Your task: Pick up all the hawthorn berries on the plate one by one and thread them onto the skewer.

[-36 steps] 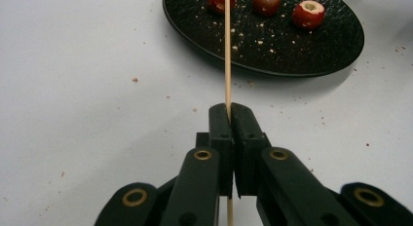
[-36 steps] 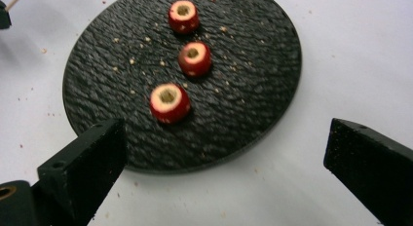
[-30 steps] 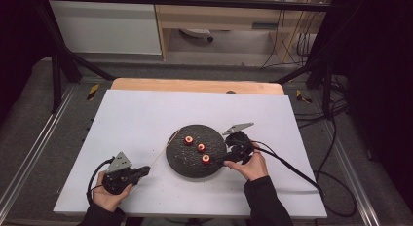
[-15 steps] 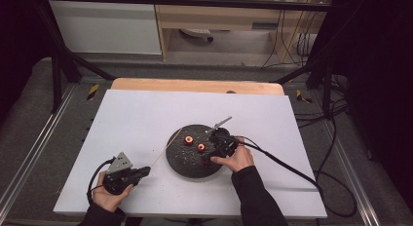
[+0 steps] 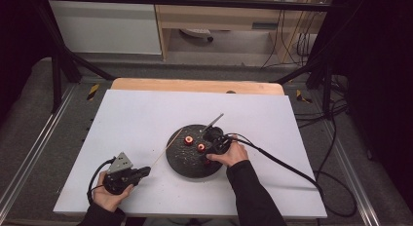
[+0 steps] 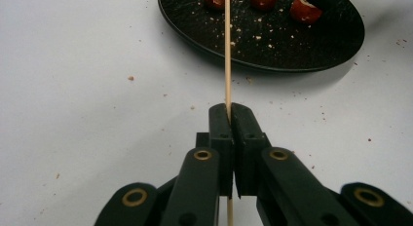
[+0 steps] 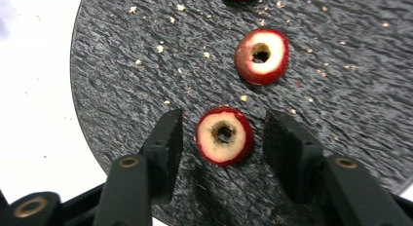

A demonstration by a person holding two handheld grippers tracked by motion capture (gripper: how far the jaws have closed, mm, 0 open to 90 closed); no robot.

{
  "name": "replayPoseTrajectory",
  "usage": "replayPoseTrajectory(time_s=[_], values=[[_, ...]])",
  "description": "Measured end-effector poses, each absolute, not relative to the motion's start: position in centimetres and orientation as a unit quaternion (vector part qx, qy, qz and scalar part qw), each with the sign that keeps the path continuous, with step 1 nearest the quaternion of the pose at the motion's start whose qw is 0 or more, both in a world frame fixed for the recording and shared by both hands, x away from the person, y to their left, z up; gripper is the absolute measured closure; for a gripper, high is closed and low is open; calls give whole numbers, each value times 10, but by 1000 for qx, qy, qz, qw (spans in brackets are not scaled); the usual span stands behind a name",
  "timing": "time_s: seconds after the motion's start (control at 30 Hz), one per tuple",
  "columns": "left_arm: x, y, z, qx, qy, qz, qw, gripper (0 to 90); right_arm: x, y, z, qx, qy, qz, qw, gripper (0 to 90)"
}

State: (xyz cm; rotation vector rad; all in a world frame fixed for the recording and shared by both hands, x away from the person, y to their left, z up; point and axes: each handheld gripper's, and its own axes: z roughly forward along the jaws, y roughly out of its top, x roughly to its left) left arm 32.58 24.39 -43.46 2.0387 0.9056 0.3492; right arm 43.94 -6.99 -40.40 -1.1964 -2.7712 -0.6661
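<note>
Left gripper (image 6: 229,111): clamped on thin wooden skewer (image 6: 227,50), pointing at round black slate plate (image 6: 272,50).
Right gripper (image 7: 221,133): jaws just closing, not touching cored red fruit piece (image 7: 224,135) between them.

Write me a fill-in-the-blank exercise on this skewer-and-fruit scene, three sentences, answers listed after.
1. The left gripper is shut on a thin wooden ____.
2. The red fruit pieces lie on a round plate whose colour is ____.
3. The jaws of the right gripper, which have just been closing, stand on either side of a cored fruit piece without yet ____ it.

Missing words: skewer; black; touching
</note>
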Motion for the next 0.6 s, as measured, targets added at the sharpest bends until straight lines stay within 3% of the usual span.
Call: replayPoseTrajectory(time_s=[0.27,0.6], values=[[326,243,-435,817,362,140,426,876,443,-68,-407,-385,-900,-201,34,585],[326,243,-435,819,360,140,425,876,447,-68,-409,-391,-899,-191,42,602]])
